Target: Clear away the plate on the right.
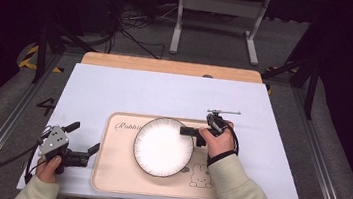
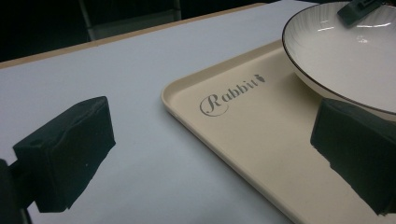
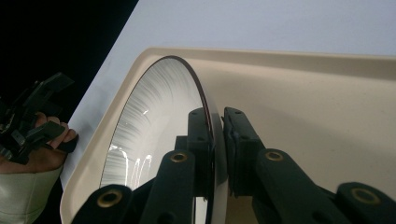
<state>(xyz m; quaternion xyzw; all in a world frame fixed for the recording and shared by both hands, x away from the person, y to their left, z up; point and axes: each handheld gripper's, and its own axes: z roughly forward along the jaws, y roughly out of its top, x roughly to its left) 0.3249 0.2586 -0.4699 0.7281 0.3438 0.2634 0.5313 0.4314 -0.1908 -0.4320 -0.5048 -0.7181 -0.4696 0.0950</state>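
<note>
The plate (image 1: 163,147) sits on the beige tray (image 1: 115,178), toward its middle, and my right gripper (image 1: 196,132) is clamped on its right-hand rim, one jaw over the inside face and one under the outside, as the right gripper view (image 3: 212,140) makes plain. From that view the plate (image 3: 154,126) looks tipped, though I cannot tell whether its far edge is off the tray (image 3: 327,121).

As I judge it, the step is carrying the plate by that rim hold. To do it well I would keep the squeeze steady, since a glazed rim can slip, and keep the wrist from rolling, because the weight hangs well out from the jaws. I would move slowly and low over the tray, and let go only once the base rests flat.

The plate is round, white and glossy, with fine ribbing fanning from the centre and a thin dark line around its edge (image 2: 327,51).

My left gripper (image 1: 76,143) hovers over the white bench (image 1: 165,93), just off the tray's left edge (image 2: 187,102), jaws apart and holding nothing. "Rabbit" lettering (image 2: 229,95) marks the tray's corner.
</note>
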